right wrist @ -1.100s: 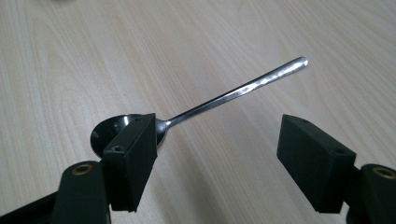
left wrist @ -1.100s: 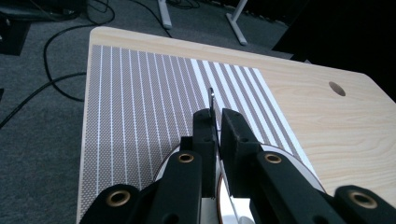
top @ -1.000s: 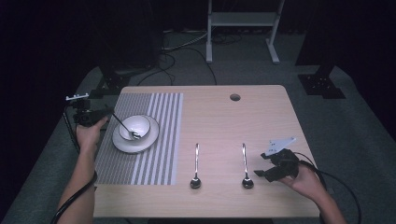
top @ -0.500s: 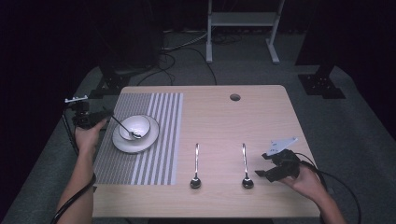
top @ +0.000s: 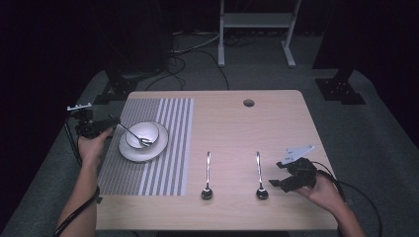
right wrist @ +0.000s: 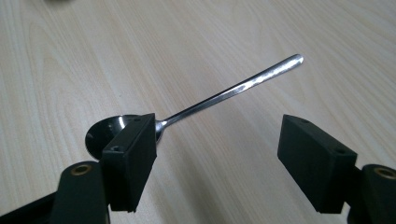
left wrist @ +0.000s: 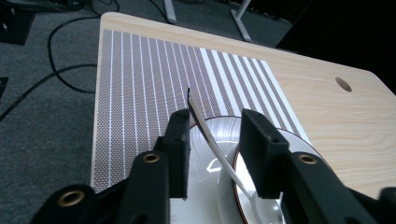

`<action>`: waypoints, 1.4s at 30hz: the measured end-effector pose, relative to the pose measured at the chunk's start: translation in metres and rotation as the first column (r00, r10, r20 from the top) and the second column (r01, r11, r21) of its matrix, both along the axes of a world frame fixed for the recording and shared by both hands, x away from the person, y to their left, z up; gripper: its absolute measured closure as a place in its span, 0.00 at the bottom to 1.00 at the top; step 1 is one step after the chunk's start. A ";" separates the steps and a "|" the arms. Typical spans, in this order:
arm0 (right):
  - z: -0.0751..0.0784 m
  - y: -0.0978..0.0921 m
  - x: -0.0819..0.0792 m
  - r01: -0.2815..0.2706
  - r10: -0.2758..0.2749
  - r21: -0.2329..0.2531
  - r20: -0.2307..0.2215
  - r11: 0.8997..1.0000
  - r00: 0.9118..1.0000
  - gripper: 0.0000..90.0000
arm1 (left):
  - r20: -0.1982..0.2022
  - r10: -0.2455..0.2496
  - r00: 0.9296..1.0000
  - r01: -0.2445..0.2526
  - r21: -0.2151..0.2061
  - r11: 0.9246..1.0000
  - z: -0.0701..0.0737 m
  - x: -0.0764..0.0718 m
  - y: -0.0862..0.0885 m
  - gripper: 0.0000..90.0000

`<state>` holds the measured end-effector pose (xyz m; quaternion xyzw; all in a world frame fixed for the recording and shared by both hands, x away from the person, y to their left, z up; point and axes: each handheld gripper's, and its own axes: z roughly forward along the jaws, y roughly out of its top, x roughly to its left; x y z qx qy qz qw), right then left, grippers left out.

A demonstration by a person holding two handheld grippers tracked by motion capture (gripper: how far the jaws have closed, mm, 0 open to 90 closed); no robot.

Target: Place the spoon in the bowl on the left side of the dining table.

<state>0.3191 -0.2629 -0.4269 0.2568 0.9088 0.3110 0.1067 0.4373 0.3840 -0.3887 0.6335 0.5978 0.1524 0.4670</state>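
Dark surroundings and grey carpet with cables frame a light wooden rectangular table [top: 276,123], which has a round cable hole [top: 248,102] near its 12 o'clock edge. Grey-and-white striped woven placemat [top: 163,163] covers the table's 9 o'clock portion.

On the mat sits a round white plate [top: 133,153] carrying a small white bowl [top: 148,131]. A slim metal utensil [top: 129,132] rests inside the bowl, its handle leaning out toward 10 o'clock.

Left gripper [top: 109,121] is held just off the plate's 9 o'clock side. In the left gripper view, the left gripper [left wrist: 215,140] has its jaws parted with the utensil's handle [left wrist: 205,128] passing between them; it lies close by one jaw, and contact cannot be confirmed.

Two silver metal spoons lie parallel on bare wood toward 6 o'clock, bowls nearest the person: left spoon [top: 207,177] and right spoon [top: 259,175].

Right gripper [top: 277,181] rests just at 3 o'clock of the right spoon's bowl. In the right gripper view, the right gripper [right wrist: 217,154] stands wide open, and the right spoon [right wrist: 219,95] lies untouched beyond the jaws.
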 end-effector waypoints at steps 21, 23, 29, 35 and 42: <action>0.001 -0.006 0.000 0.025 -0.025 0.006 0.004 1.000 1.000 0.29 | 0.009 -0.029 1.000 0.029 0.014 0.999 -0.005 -0.026 -0.001 0.49; 0.001 -0.007 0.000 0.024 -0.024 0.007 0.006 1.000 1.000 0.29 | 0.007 -0.034 0.999 0.034 0.019 0.999 -0.006 -0.028 -0.001 0.48; 0.002 -0.008 0.001 0.030 -0.030 0.012 0.008 0.999 1.000 0.29 | 0.015 -0.050 0.999 0.050 0.025 0.998 -0.005 -0.036 -0.005 0.44; 0.001 -0.008 0.000 0.034 -0.034 0.013 0.005 0.999 0.999 0.29 | 0.023 -0.087 0.996 0.086 0.037 0.996 -0.007 -0.044 -0.013 0.40; 0.001 -0.009 0.000 0.036 -0.036 0.013 0.005 0.999 0.999 0.29 | 0.031 -0.120 0.992 0.118 0.048 0.992 -0.007 -0.051 -0.021 0.37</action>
